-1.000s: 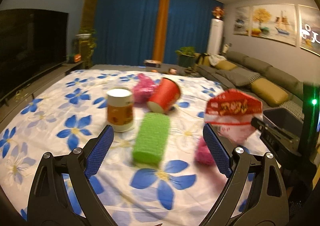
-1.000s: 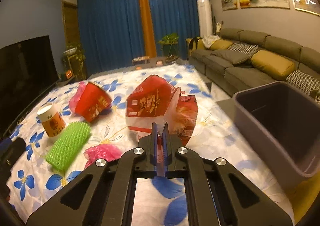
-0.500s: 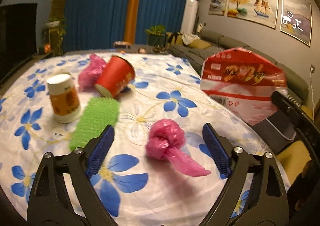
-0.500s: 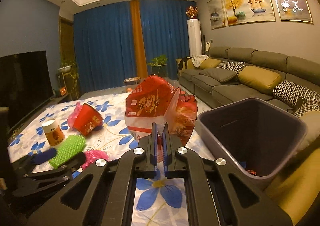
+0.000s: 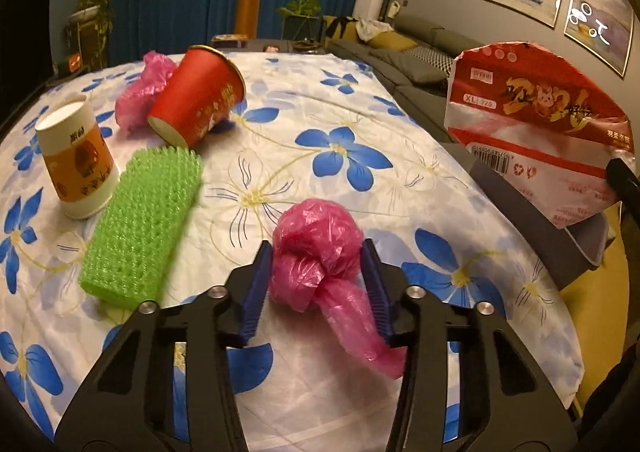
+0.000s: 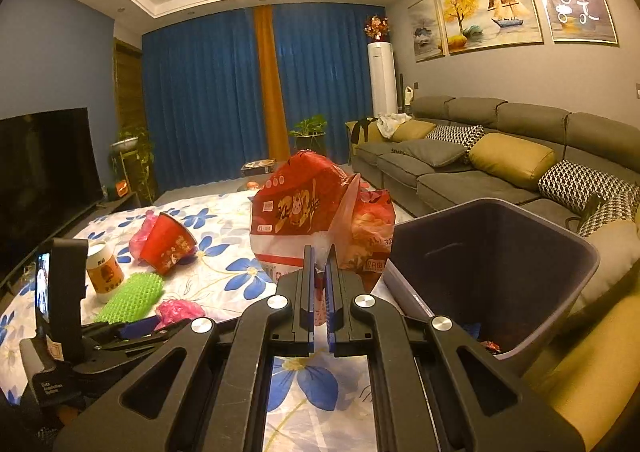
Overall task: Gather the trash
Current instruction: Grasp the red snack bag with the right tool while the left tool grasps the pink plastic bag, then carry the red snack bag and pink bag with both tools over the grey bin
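We are seeing only part of the gray bin at the right of the right wrist view: its lower half is being cut off by the gripper frame, and only a scrap of something red is showing at its bottom, too small to name. In the left wrist view the bin is mostly hidden behind the red wrapper at the right edge. The second pink bag, upper left, is lying half hidden behind the tipped red cup.

The right gripper is pinching the lower edge of the red wrapper tight between nearly touching fingers, holding it in the air just left of the bin's rim. The left gripper is closing around the knotted pink bag at lower center on the flowered tablecloth; both pads are sitting against the bag's sides, though we cannot tell how firmly.

We are counting two pink bags, two cups (one red, one orange-and-white cup standing upright), one green foam net lying flat, one wrapper, one bin.
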Demonstrator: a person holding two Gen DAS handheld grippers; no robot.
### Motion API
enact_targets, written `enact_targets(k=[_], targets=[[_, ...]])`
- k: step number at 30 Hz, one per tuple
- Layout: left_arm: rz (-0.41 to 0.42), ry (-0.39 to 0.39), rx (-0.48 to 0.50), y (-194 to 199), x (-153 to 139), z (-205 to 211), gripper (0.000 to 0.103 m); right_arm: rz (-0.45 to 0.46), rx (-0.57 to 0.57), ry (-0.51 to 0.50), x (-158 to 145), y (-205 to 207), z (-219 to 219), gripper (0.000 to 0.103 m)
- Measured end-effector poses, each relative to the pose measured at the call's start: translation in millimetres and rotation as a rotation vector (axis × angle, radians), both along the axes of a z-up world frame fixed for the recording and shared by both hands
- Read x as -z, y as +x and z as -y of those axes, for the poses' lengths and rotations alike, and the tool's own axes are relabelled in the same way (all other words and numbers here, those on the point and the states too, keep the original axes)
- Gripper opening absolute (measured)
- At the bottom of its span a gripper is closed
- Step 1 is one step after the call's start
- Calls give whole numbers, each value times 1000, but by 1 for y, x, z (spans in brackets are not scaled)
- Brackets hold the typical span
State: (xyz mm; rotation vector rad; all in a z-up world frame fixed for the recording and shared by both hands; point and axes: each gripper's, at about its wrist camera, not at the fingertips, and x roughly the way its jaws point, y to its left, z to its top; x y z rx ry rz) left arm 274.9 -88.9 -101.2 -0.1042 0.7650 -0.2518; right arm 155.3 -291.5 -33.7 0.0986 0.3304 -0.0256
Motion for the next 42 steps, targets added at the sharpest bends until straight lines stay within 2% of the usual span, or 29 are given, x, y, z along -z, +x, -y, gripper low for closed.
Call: enact_targets(k=[6,14,24,42], targets=[[8,-18,-5,-4,-2,-3,25,3,2,0,-1,-1,1,5],[105,-57,-27,-29,-35,-11,24,18,10,-1,-6,-7,5,5],[175,-68,-22,-50,-64,-9,24,32,15,-7,-10,-18,5,5],[224,-54,27,-64,-82,21,24,59,46,14,-11,-28,16,5]])
